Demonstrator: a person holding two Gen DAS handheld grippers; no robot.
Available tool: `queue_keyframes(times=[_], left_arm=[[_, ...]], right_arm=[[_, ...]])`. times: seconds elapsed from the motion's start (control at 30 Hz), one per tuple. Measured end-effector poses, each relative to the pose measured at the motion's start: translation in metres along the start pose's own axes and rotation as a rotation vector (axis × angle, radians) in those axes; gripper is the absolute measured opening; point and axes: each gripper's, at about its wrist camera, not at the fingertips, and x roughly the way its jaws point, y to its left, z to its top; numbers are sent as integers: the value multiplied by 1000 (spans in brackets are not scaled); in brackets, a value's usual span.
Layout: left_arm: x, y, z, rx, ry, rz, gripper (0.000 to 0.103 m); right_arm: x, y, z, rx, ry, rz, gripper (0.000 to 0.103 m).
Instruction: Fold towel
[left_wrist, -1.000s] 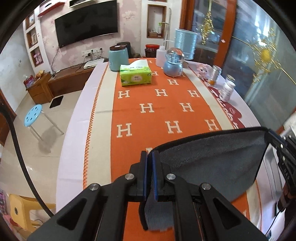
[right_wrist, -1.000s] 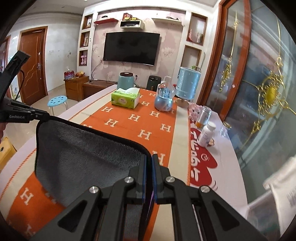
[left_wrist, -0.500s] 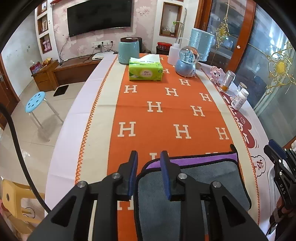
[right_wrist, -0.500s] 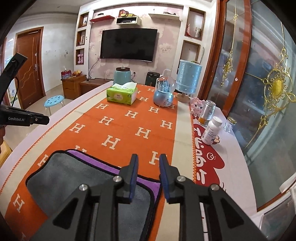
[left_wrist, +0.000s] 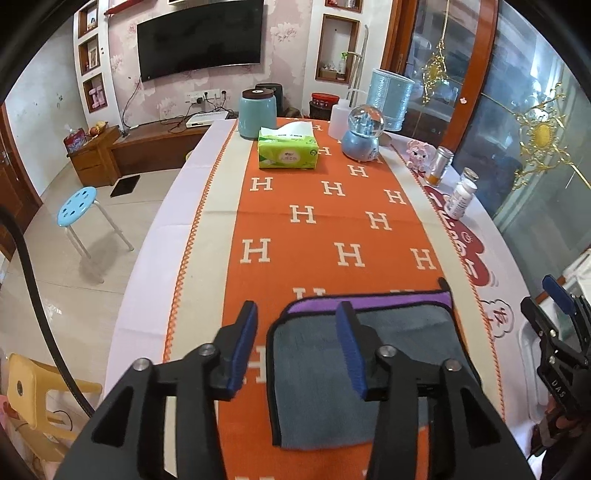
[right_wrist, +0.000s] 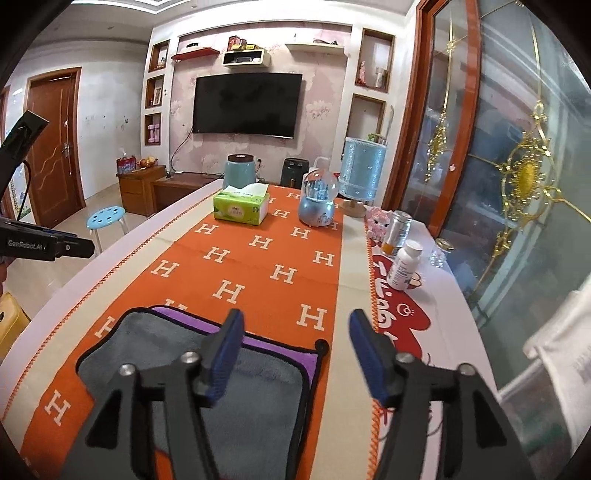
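The towel (left_wrist: 317, 373) lies folded on the orange runner at the near end of the table, grey side up, with a purple strip of the lower layer showing along its far edge. It also shows in the right wrist view (right_wrist: 155, 350). My left gripper (left_wrist: 297, 350) is open and empty above the towel's left edge. My right gripper (right_wrist: 295, 354) is open and empty above the towel's right corner. The right gripper also shows at the right edge of the left wrist view (left_wrist: 557, 325).
A green tissue box (left_wrist: 288, 152), a blue canister (left_wrist: 257, 112), a snow globe (left_wrist: 362, 134), a pale blue holder (left_wrist: 389, 99) and several small bottles (left_wrist: 460, 199) stand on the far and right parts of the table. A blue stool (left_wrist: 79, 206) stands on the floor to the left.
One second ago both grippers were shut on the towel's corners, holding it up. They laid it down folded, let go, and have since opened wider and drawn back a little.
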Motion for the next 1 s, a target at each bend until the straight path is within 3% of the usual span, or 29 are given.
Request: queue_keyframes(times=[0.23, 0.33, 0.47, 0.8, 1.0], left_arm=[[-53, -10, -29, 30, -46, -12, 64], [-75, -13, -43, 36, -72, -10, 76], [-106, -14, -68, 48, -113, 14, 86], [-174, -15, -123, 43, -186, 47, 95], [-211, -11, -153, 22, -209, 54, 98]], right_arm=[[-45, 7, -14, 46, 10, -31, 73], [-65, 13, -24, 53, 12, -37, 76], [-90, 24, -40, 60, 30, -39, 89], [-156, 53, -76, 92, 55, -3, 102], [-192, 64, -89, 132, 81, 1, 103]])
